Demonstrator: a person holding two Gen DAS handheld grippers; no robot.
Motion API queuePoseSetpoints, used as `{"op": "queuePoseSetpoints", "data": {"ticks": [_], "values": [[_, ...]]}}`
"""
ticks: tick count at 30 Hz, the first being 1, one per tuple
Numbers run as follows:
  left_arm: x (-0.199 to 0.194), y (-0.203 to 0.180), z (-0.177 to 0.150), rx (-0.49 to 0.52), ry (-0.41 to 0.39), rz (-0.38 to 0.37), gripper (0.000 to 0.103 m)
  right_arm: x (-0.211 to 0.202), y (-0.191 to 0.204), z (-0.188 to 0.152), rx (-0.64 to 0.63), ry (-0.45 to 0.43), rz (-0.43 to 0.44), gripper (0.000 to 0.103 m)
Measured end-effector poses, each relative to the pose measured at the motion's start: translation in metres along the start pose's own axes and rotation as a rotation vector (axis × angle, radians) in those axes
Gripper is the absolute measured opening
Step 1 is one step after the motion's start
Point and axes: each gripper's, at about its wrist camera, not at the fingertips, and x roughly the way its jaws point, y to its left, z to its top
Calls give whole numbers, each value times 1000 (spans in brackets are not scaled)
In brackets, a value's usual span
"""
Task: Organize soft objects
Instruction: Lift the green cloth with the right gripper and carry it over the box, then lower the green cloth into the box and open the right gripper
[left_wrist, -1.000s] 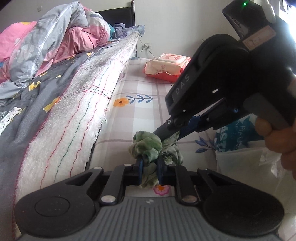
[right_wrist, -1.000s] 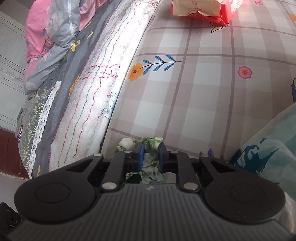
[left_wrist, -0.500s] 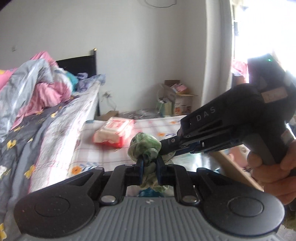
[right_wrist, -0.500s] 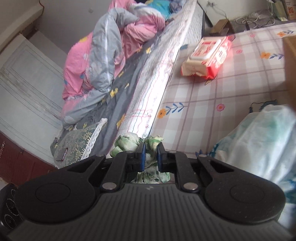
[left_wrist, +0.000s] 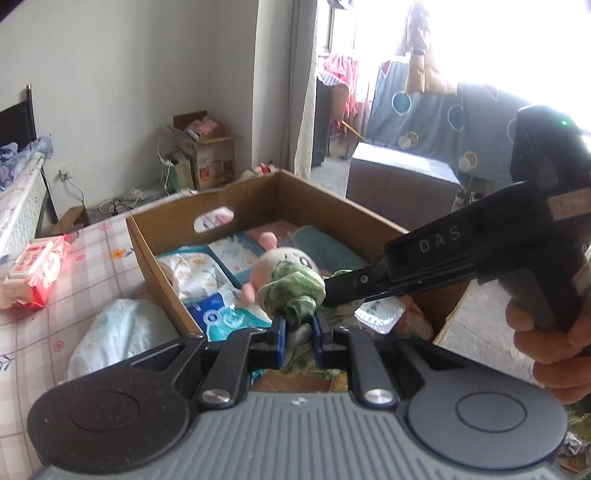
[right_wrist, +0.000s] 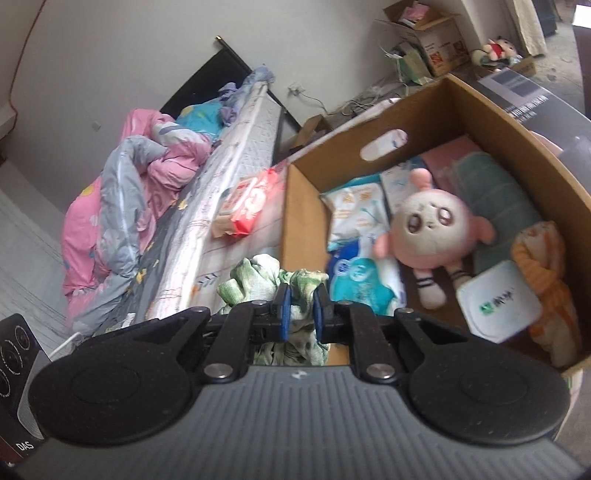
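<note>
Green cloth (left_wrist: 291, 291): soft printed fabric, crumpled, matt. Left claw (left_wrist: 298, 334) & right claw (right_wrist: 300, 312): matt black plastic bodies, ribbed grey plastic housing, bright metal pivot screws, blue pads w/ slight sheen. Cardboard box (right_wrist: 517, 136): plain brown, matt, raw cut edges. Plush doll (right_wrist: 432, 229): short pile fabric, cream & pink, fuzzy. Wipe packs (right_wrist: 354, 210): glossy plastic film, wrinkled. Red pack (left_wrist: 31, 273): shiny film. Orange cloth (right_wrist: 546, 273): soft knit-like weave, matt. Checked sheet (left_wrist: 29, 325): smooth printed cotton-type fabric. Duvet (right_wrist: 122, 206): soft cloth, matt, rumpled.
</note>
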Motion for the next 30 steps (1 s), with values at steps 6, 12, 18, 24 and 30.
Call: {"op": "queuePoseSetpoints", "data": {"ticks": [6, 12, 18, 24, 30], "values": [[26, 11, -14, -16, 107, 24, 35, 34, -26, -18, -1, 133, -55, 15], [12, 21, -9, -24, 81, 60, 48, 58, -32, -21, -31, 211, -87, 21], [-10, 31, -14, -60, 47, 99, 61, 54, -37, -22, -18, 171, -88, 28], [-43, 45, -27, -99, 0, 163, 79, 58, -38, -18, -10, 170, -111, 30], [-73, 65, -46, -180, -33, 226, 91, 67, -32, -13, -9, 215, -112, 55]]}}
